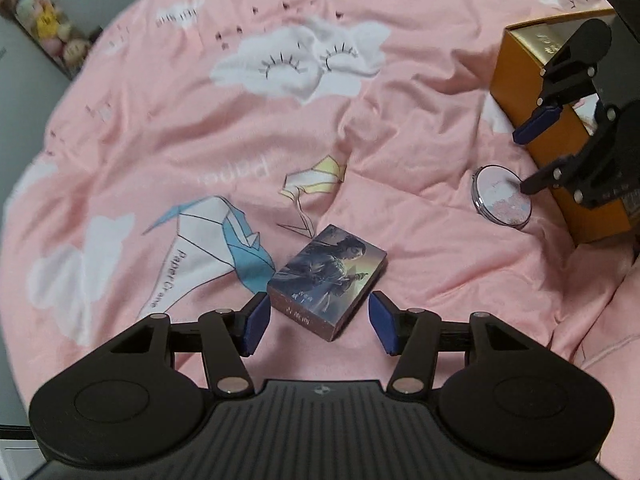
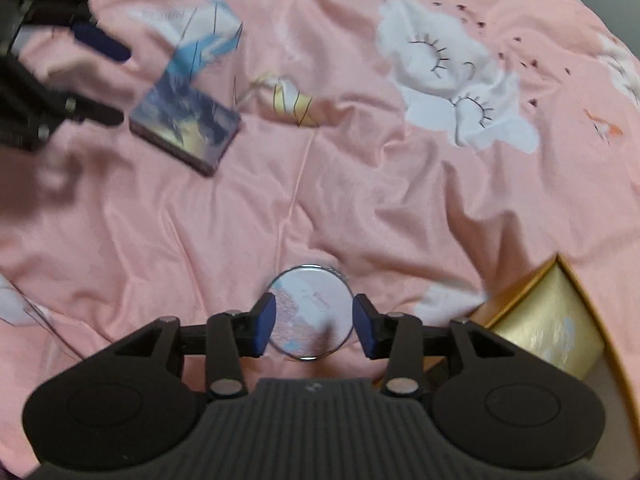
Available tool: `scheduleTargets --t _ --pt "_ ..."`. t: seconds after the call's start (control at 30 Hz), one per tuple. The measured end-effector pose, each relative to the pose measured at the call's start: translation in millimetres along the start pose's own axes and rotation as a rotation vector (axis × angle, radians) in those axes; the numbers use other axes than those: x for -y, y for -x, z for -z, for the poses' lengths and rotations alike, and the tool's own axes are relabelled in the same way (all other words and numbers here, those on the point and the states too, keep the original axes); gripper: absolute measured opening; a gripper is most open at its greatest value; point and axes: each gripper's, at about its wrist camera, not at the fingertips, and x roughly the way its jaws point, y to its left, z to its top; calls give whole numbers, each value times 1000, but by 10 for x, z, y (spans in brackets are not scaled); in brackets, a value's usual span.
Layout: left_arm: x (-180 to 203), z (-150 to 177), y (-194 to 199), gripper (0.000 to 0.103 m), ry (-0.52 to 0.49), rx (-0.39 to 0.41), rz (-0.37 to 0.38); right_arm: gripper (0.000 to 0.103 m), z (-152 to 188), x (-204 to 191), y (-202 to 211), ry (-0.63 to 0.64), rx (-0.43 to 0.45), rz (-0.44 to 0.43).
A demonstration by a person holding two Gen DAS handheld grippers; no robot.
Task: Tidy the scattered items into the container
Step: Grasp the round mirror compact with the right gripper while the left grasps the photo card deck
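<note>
Hanging over a pink bedspread [image 1: 420, 208] printed with clouds and paper cranes, the left hand-held gripper [image 1: 320, 322] points steeply down with its jaws spread wide; a small picture-fronted card box [image 1: 328, 276] lies flat between the blue pads [image 1: 256, 322], its near end level with them, and neither pad touches it. In the left wrist view an open orange container [image 1: 516, 80] sits at about two o'clock from the box, and a round compact mirror [image 1: 502, 196] lies just beside its near wall. The right hand-held gripper [image 2: 312, 322] is over that mirror, jaws partly open, with a blue pad [image 2: 264, 326] close on either side of the metal rim; whether they touch it cannot be told. In the right wrist view the gold-lined container [image 2: 548, 320] is at three o'clock from the mirror [image 2: 310, 312], and the card box [image 2: 186, 128] lies well apart at ten o'clock.
</note>
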Motion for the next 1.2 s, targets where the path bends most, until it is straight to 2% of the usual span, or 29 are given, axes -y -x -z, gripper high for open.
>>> scheduleTargets --t 0.2,0.4,0.5,0.57,0.67,0.8,0.9,1.03,1.2 --pt "-262 -105 -329 67 63 -110 67 47 -157 -29 -282 120 -111 -2" --pt "-424 -171 -529 73 127 -145 167 47 -259 18 -534 180 -213 -4" --pt "-455 -197 -631 79 138 -151 188 50 -289 88 -621 155 -242 -26" --pt "-473 -215 -686 81 141 -155 206 59 -311 142 -659 129 -256 -28" --pt "-484 -237 -770 83 140 -161 231 59 -322 223 -717 93 -274 -55" --pt "-482 -279 -846 83 131 -172 250 63 -303 329 -817 10 -316 -171" --pt "-444 -283 -844 80 116 -175 246 63 -295 347 -828 -3 -316 -176" --pt "-408 -261 -740 64 115 -156 225 62 -256 367 -771 -18 -300 -180" --pt "-366 -229 -562 46 126 -111 206 42 -215 372 -605 -19 -258 -183"
